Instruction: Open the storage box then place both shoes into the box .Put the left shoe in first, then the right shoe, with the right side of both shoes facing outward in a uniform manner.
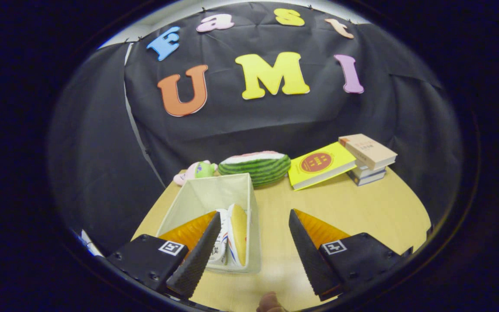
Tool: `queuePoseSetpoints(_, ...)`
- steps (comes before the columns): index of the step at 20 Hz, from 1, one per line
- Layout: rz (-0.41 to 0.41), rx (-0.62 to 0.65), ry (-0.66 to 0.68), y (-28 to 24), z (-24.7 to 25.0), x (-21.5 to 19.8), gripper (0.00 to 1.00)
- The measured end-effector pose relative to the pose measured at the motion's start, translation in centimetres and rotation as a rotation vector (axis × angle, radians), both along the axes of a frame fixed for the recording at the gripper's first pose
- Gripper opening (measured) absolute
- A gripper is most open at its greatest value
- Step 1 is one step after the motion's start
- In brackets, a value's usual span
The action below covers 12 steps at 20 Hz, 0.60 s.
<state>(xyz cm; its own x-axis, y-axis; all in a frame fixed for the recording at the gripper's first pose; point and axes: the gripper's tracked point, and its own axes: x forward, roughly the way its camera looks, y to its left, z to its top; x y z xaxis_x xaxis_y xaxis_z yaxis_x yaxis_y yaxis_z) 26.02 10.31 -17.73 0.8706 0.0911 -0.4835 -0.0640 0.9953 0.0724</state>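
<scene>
Gripper view shows the fingers (249, 255) spread wide and empty low in the frame, the open beige fabric storage box (206, 195) left of centre already holding a white yellow-soled shoe (234, 236), so fetching the right shoe likely follows.

The open, pale fabric storage box (215, 197) sits lower left of centre on the wooden table. A white shoe (231, 236) with tan sole stands on edge inside, against its right wall
</scene>
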Motion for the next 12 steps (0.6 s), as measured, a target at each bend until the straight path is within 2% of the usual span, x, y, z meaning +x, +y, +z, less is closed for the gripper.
queuePoseSetpoints(3,-0.013,-0.047,-0.144,-1.2,3.3,-2.2,1.0)
queuePoseSetpoints(5,-0.027,-0.063,-0.193,-2.2,4.8,-4.3,0.99)
queuePoseSetpoints(12,-0.057,-0.051,-0.4,-5.6,11.2,-12.4,1.0)
